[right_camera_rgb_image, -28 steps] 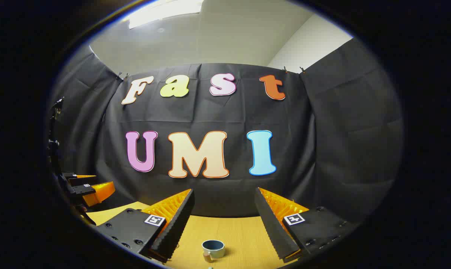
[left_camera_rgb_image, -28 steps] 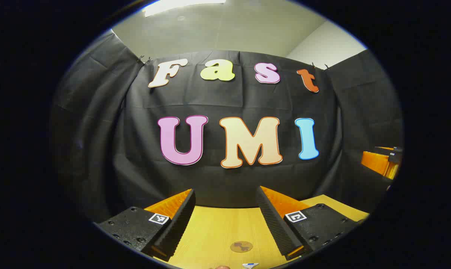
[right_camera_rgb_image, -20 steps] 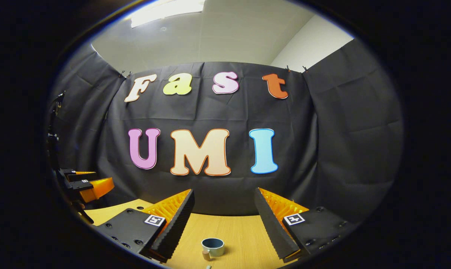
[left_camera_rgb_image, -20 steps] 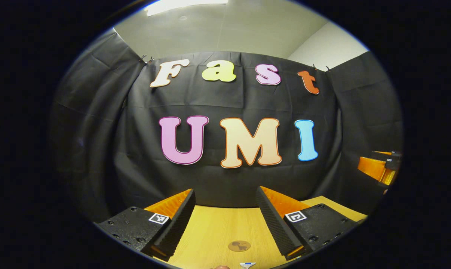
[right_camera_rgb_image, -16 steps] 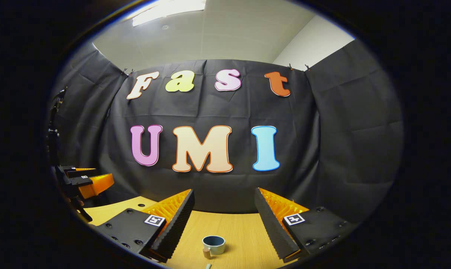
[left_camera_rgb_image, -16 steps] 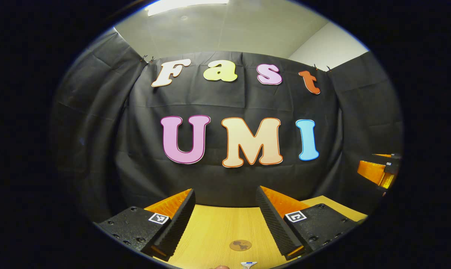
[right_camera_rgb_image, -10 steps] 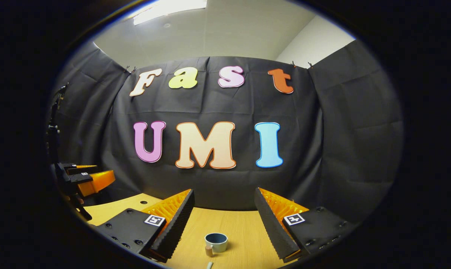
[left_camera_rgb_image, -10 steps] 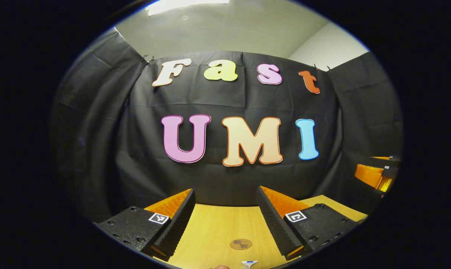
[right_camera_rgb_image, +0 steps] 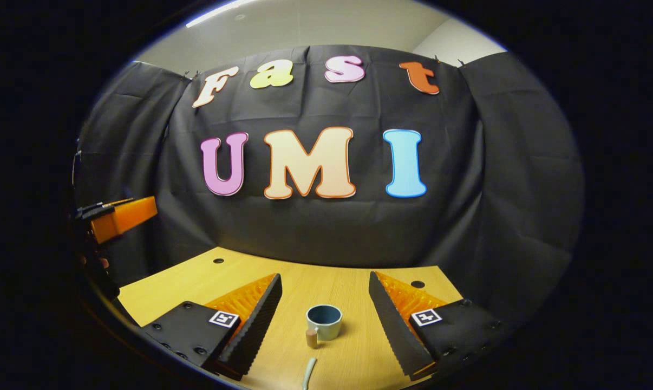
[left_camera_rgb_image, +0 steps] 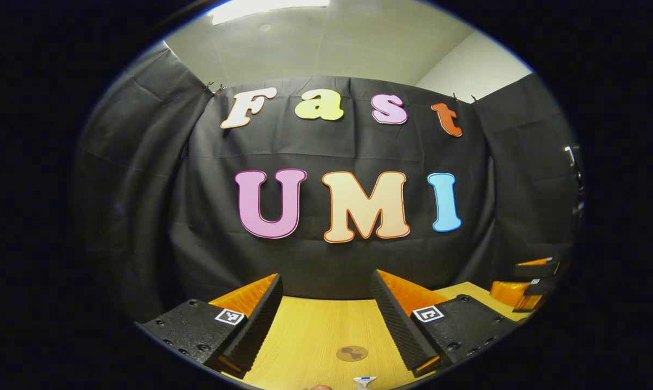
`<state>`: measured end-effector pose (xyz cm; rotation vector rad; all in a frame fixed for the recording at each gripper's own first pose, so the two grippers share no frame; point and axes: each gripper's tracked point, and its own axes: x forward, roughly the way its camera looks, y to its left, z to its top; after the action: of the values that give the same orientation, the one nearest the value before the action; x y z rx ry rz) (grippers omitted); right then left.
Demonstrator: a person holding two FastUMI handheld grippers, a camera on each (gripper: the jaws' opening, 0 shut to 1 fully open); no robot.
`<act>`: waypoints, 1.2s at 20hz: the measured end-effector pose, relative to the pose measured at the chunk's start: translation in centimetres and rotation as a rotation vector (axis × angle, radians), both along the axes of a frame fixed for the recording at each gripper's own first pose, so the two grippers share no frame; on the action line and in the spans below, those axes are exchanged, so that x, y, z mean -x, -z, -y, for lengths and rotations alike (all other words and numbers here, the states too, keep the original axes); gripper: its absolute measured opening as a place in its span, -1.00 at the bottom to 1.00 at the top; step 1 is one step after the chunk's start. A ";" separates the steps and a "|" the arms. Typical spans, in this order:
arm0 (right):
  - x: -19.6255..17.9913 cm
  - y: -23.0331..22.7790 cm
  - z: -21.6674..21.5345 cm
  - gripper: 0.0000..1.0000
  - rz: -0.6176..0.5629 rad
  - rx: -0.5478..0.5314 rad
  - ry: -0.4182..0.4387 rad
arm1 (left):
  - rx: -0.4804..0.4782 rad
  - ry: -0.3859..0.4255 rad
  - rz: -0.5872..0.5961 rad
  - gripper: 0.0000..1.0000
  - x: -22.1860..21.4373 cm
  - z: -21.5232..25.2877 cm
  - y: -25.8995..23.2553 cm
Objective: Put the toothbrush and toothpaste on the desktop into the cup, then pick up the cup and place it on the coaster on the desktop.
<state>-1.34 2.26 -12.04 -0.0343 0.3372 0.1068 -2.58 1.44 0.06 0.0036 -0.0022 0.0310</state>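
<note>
With both the left gripper (left_camera_rgb_image: 326, 309) and the right gripper (right_camera_rgb_image: 324, 306) released and holding nothing above the wooden desktop (right_camera_rgb_image: 353, 355), the cup (right_camera_rgb_image: 324, 322) stands upright between the right gripper's fingers, a toothbrush tip (right_camera_rgb_image: 308, 372) nearer, while the coaster (left_camera_rgb_image: 352, 353) lies between the left gripper's fingers.

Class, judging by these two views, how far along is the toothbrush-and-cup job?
Nothing looks done yet. The cup stands upright on the desktop, its visible interior bare, off the coaster. Nothing is in hand: the left tool and right tool are both open and hold nothing. Left to do: load both items into the cup, then move it to the coaster.
</note>
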 end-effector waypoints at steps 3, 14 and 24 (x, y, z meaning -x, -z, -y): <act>0.3 2.7 -0.4 0.99 -0.059 0.021 -0.013 | -0.009 -0.011 0.000 0.99 0.3 -0.5 -0.2; 2.3 12.3 -1.8 0.99 -0.336 0.076 -0.077 | -0.026 -0.049 -0.012 0.99 1.2 -2.0 0.1; 5.1 21.1 -1.2 1.00 -0.638 0.112 -0.063 | -0.038 -0.075 -0.041 0.99 1.3 -2.7 1.1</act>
<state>-6.41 3.42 -33.12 -0.1226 0.9801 0.1606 -3.92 4.18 -1.01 0.0426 0.0385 0.1058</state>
